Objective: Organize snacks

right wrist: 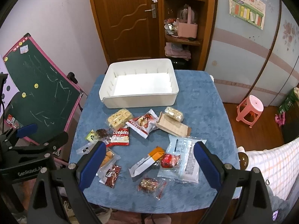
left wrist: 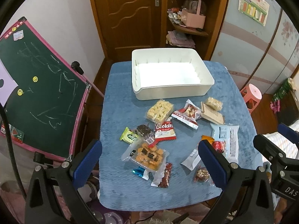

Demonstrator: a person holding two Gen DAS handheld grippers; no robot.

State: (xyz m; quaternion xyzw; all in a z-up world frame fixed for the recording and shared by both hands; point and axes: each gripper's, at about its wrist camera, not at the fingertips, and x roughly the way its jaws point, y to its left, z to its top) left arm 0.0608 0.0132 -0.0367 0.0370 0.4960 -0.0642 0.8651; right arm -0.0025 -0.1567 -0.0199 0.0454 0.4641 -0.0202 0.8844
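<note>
Several snack packets lie scattered on a blue-clothed table [left wrist: 119, 112] [right wrist: 205, 112]. Among them are a red Cookies packet [left wrist: 164, 130] [right wrist: 119, 135], a bag of orange pieces [left wrist: 148, 156], a pale blue packet [left wrist: 227, 140] [right wrist: 184, 158] and a wafer pack [right wrist: 172, 126]. An empty white bin [left wrist: 168, 91] [right wrist: 138, 99] stands at the table's far side. My left gripper [left wrist: 149, 160] is open and empty above the near edge. My right gripper [right wrist: 149, 162] is open and empty above the near snacks.
A green chalkboard [left wrist: 43, 93] [right wrist: 41, 97] leans left of the table. A pink stool [left wrist: 251, 97] [right wrist: 250, 110] stands on the right. A wooden door [left wrist: 127, 18] and shelves [right wrist: 185, 18] are behind the table. A checked cloth [right wrist: 271, 166] lies at near right.
</note>
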